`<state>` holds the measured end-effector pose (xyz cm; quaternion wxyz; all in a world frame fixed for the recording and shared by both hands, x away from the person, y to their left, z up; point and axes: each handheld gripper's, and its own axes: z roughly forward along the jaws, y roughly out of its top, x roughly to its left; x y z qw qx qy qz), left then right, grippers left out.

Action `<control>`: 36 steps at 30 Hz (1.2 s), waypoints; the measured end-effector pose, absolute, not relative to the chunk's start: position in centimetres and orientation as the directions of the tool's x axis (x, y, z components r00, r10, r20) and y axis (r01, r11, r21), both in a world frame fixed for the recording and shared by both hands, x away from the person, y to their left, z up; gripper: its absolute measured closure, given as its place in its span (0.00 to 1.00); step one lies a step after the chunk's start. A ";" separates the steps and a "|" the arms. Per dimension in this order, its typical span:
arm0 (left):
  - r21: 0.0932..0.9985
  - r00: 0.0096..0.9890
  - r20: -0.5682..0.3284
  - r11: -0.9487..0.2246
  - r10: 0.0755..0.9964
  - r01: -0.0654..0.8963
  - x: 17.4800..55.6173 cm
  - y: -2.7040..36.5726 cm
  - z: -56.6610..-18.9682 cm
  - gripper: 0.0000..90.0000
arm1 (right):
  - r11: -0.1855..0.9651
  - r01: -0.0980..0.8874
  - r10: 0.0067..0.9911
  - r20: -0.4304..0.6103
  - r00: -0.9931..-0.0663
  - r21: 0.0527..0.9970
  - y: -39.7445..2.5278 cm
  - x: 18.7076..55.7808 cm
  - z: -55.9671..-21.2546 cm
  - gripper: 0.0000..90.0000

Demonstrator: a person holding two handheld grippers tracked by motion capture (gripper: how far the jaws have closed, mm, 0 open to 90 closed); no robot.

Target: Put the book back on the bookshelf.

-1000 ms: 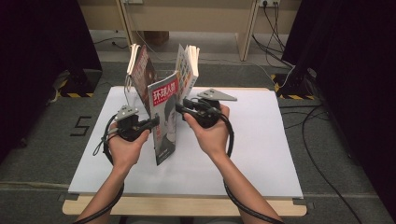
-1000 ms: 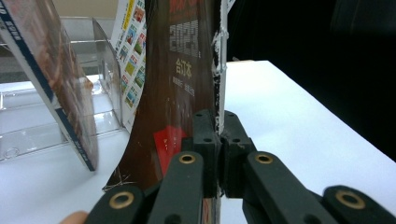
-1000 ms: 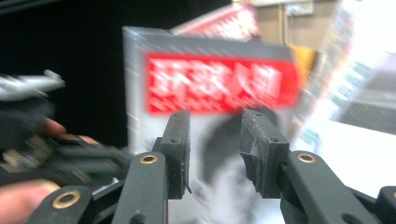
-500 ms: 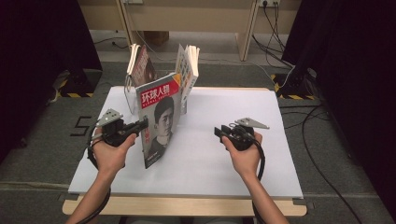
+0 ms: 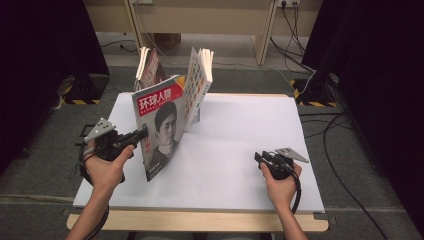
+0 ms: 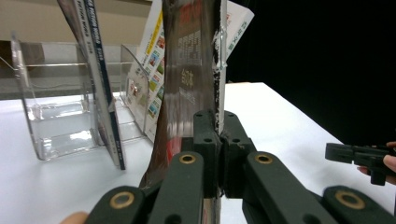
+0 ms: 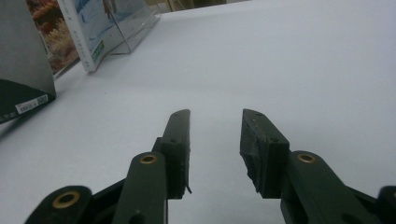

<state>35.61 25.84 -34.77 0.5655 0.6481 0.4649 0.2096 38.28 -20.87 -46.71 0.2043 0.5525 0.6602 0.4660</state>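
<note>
In the high view the left hand-held gripper (image 5: 141,135) was clamped on the left edge of a magazine (image 5: 161,125) with a red title and a portrait on its cover, holding it upright with its lower corner at or just above the white worktop (image 5: 240,130); beyond the magazine stood a clear rack (image 5: 195,116) carrying two more magazines (image 5: 199,80), one leaning left and one leaning right. The right hand-held gripper (image 5: 258,158) rested well off to the right of the magazine, low over the worktop, gripping nothing. In the left gripper view the jaws were pressed together on the glossy edge of the magazine (image 6: 196,70), which rose straight up between them, with the rack (image 6: 56,107) just behind and to the left and the right hand-held gripper (image 6: 332,152) farther off on the right. In the right gripper view the right hand-held gripper (image 7: 215,123) had its jaws apart over bare worktop (image 7: 280,56), the magazine's lower corner (image 7: 23,84) and the rack (image 7: 126,28) lying ahead and to its left. The step in hand looked like carrying a magazine drawn from the rack clear of it; the next move would likely call for lowering it flat on the open worktop ahead of the right hand-held gripper, then releasing the clamp
</note>
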 end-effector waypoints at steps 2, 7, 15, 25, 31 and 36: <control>0.931 0.477 -0.252 0.075 0.842 0.358 35.3 26.1 -34.7 0.97 | -0.050 0.541 0.920 0.250 -0.302 0.839 -21.1 38.2 -46.8 0.70; 0.935 0.471 -0.246 0.079 0.847 0.346 34.7 27.0 -34.7 0.97 | -0.079 0.545 0.928 0.262 -0.266 0.835 -22.0 38.1 -47.3 0.70; 0.943 0.469 -0.233 0.081 0.852 0.322 34.0 27.7 -34.6 0.97 | -0.071 0.529 0.941 0.233 -0.245 0.846 -22.1 38.0 -47.4 0.69; 0.946 0.455 -0.229 0.087 0.860 0.311 33.1 28.8 -34.5 0.97 | -0.038 0.527 0.946 0.200 -0.254 0.849 -21.7 38.1 -47.7 0.68; 0.949 0.443 -0.221 0.087 0.869 0.303 32.6 29.6 -34.5 0.97 | -0.037 0.521 0.947 0.196 -0.254 0.853 -21.7 38.1 -47.6 0.68; 0.952 0.432 -0.215 0.089 0.876 0.293 31.8 30.7 -34.8 0.97 | -0.037 0.518 0.949 0.193 -0.250 0.855 -21.7 38.1 -47.6 0.68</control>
